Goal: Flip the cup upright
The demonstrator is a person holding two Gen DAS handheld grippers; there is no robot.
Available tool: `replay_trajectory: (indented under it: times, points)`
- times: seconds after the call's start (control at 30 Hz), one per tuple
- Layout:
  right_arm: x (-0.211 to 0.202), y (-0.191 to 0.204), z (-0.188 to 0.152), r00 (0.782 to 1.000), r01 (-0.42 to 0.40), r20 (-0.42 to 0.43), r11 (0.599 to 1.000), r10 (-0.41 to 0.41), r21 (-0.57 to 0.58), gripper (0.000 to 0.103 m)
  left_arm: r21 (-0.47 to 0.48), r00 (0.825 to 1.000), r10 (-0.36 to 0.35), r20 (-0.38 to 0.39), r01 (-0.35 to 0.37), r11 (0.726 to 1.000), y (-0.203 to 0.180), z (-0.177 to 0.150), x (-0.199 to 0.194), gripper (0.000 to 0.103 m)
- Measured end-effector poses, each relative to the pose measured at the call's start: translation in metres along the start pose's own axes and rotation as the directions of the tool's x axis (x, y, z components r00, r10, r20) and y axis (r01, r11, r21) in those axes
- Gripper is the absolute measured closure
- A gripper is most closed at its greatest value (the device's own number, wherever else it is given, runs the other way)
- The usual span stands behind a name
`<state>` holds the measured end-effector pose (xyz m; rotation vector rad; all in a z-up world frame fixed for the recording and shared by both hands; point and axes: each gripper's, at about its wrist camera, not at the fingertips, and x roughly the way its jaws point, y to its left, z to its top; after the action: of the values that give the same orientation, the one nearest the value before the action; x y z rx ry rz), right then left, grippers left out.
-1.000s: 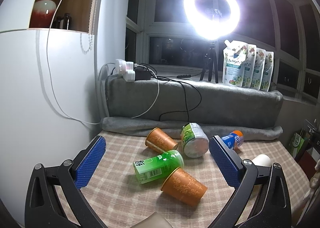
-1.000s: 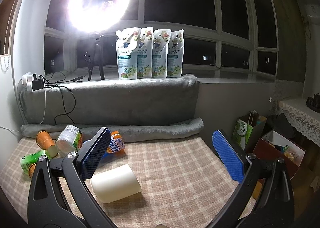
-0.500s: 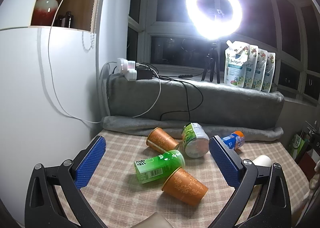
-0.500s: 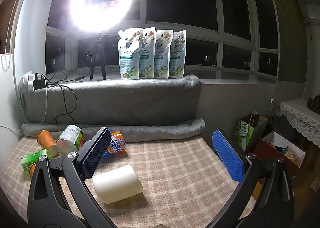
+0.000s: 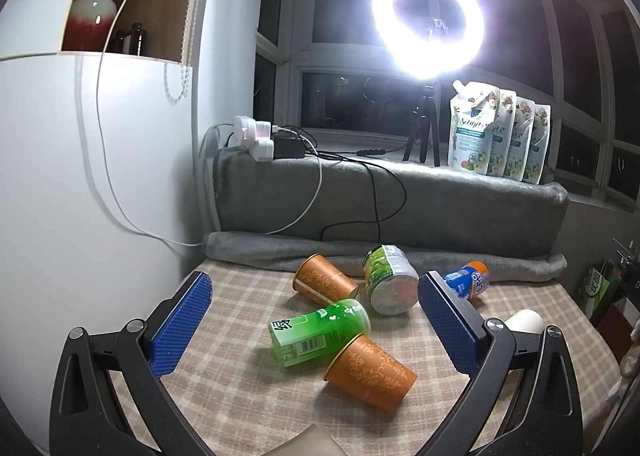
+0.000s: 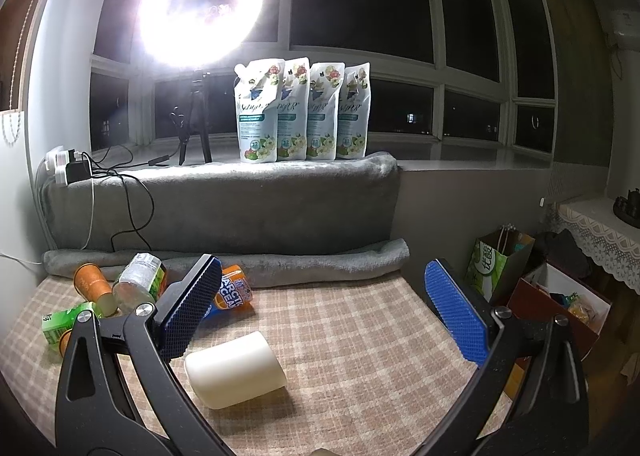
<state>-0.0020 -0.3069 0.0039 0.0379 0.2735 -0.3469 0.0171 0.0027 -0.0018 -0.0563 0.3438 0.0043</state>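
Overhead, ring light (image 5: 428, 21) glares; checked tablecloth (image 6: 360, 328); grey blanket (image 6: 240, 203) behind.

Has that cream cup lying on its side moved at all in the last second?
Cannot tell. In the right wrist view the cream cup sits slightly higher and further right, but the detergent pouches on the sill shifted likewise, so the camera probably moved.

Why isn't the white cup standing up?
The white cup is tipped over, lying on its side on the checked cloth. Neither claw holds it: both are open.
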Motion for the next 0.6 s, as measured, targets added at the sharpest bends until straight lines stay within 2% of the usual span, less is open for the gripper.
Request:
replay_trajectory:
  times: [0.6]
  points:
    - [0.007,0.019,0.002,1.000,-0.028,-0.009,0.999,0.027,-0.043,0.000,-0.024,1.000,0.019,-0.016,-0.020,1.000,0.014,-0.001,0.005,0.001]
